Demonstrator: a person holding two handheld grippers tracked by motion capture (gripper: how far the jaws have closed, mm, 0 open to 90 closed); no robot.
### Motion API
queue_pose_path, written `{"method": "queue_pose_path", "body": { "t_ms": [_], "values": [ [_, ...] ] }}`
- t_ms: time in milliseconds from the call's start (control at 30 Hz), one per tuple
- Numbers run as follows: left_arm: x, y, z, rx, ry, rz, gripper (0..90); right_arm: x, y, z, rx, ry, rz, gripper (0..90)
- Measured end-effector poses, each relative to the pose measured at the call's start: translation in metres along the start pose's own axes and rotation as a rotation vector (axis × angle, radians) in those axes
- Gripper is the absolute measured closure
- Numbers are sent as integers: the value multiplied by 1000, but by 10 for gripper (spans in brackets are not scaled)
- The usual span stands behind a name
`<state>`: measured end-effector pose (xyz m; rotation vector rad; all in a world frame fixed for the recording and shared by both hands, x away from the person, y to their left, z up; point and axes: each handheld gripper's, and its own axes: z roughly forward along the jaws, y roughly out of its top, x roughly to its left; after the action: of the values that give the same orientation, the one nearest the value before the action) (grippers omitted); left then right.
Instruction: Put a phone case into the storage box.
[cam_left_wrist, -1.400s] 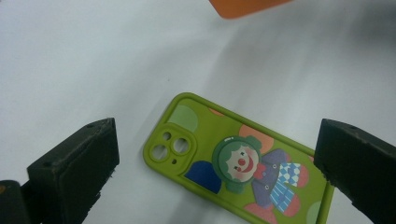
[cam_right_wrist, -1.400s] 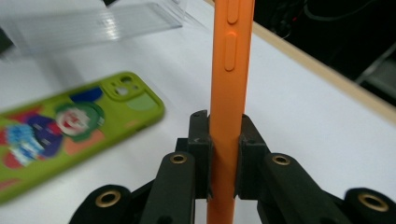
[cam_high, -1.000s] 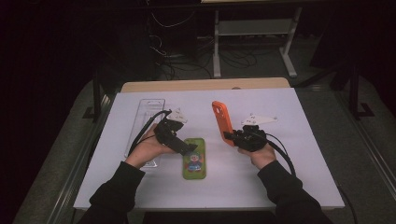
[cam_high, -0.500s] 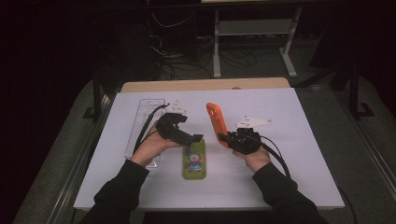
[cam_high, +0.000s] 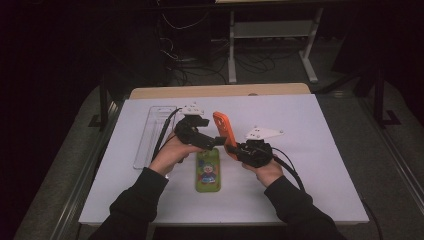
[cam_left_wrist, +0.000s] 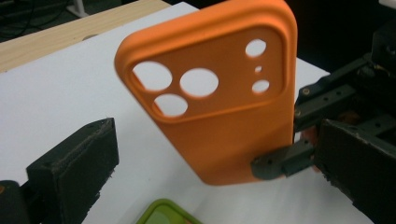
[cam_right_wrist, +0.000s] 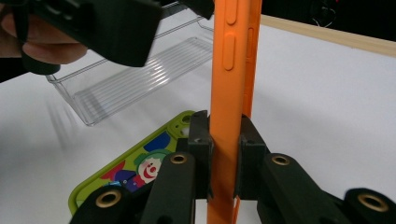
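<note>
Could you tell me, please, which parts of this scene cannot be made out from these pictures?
- Orange silicone phone case: its lower end is hidden between the right gripper fingers in the right gripper view.
- Green clown-printed phone case: cut off by the bottom edge in the left gripper view.
- Clear ribbed plastic tray: too faint in the high view to tell whether it holds anything.
- Left gripper: its fingertips are too small and dark in the high view.

The right gripper (cam_high: 231, 148) is clamping its jaws tightly, pointing up and leftward. The left gripper (cam_high: 216, 141) is standing just beside it with jaws spread wide, both forearms reaching forward.
</note>
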<state>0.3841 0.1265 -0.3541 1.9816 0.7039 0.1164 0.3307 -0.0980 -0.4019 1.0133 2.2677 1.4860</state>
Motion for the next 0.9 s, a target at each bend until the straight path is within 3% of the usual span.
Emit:
{"method": "queue_pose_path", "body": {
  "t_ms": [667, 900],
  "values": [
    [4, 0, 8, -26, -32, -6, 0, 14, 1, 7, -16, 44, -4, 784],
    [3, -2, 9, -34, -16, -8, 22, 15, 0, 9, -7, 42, -11, 783]
  ]
}}
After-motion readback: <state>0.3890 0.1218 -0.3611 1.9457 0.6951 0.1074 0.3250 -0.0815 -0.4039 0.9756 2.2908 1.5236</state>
